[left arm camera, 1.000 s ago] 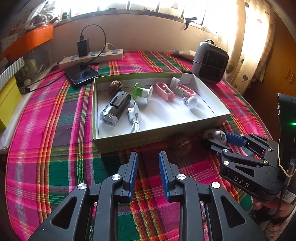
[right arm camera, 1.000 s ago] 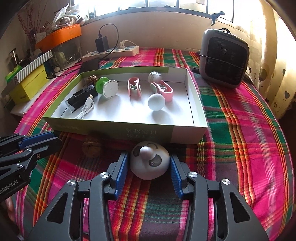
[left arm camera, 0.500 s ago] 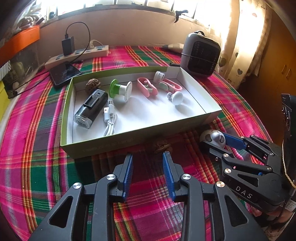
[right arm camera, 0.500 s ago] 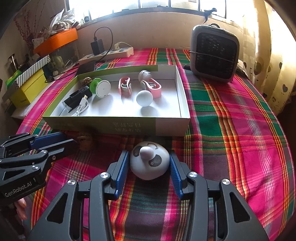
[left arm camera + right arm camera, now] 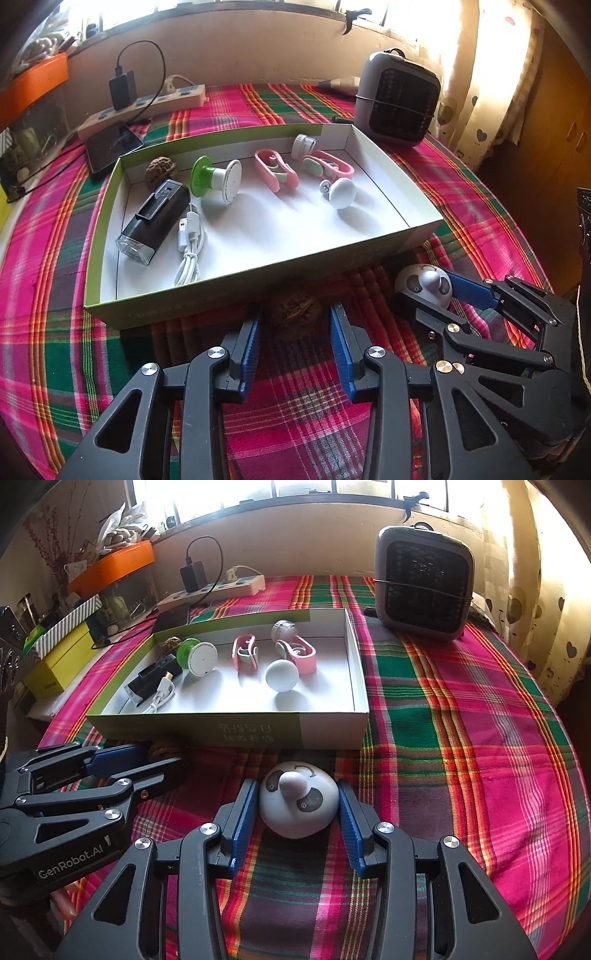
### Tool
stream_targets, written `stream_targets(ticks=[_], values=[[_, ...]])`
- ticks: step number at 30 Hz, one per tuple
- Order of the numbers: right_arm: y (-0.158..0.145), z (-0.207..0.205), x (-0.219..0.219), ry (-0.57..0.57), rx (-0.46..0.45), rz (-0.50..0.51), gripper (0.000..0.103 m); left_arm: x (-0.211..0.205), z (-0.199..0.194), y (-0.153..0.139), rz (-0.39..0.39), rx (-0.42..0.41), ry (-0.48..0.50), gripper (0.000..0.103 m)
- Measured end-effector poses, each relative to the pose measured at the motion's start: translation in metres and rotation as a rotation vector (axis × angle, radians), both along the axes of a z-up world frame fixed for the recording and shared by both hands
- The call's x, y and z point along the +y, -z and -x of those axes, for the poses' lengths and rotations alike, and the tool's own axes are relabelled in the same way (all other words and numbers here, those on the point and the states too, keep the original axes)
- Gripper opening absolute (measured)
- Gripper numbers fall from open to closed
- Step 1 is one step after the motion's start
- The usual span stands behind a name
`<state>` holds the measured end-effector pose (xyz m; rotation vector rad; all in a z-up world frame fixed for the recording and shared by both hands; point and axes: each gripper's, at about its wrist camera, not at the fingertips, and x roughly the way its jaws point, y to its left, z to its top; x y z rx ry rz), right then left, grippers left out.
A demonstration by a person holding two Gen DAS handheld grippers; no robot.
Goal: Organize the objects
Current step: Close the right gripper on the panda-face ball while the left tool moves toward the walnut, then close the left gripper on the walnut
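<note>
On the plaid cloth (image 5: 303,406), just in front of the box (image 5: 221,299), a walnut (image 5: 293,312) sits between the left gripper's (image 5: 294,325) blue pads, which have just been opening and stand clear of it on both sides, so nothing is grasped. Round and wrinkled, the walnut shows no clear long axis. To its right the right gripper (image 5: 294,805) is clenched on a panda dome (image 5: 298,805), both pads pressed to its flanks; the dome rests flat on the cloth, its grey nose knob (image 5: 291,783) pointing up and slightly toward the box. Inside the box lie a torch (image 5: 153,221) (long axis running front to back, lens toward the near wall), a cable (image 5: 190,247) and a second walnut (image 5: 160,170).
</note>
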<state>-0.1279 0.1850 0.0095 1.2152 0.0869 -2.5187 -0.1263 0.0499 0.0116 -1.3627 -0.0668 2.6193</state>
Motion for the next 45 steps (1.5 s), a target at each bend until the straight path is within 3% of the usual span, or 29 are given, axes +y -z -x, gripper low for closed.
stream_targets(ticks=[12, 45], values=[[-0.0004, -0.0002, -0.0003, -0.002, 0.000, 0.001, 0.044, 0.0021, 0.0012, 0.0007, 0.036, 0.015, -0.017, 0.030], [-0.0035, -0.0024, 0.0002, 0.001, 0.016, -0.004, 0.044, 0.0003, -0.0083, -0.0056, 0.013, 0.048, -0.003, 0.029]])
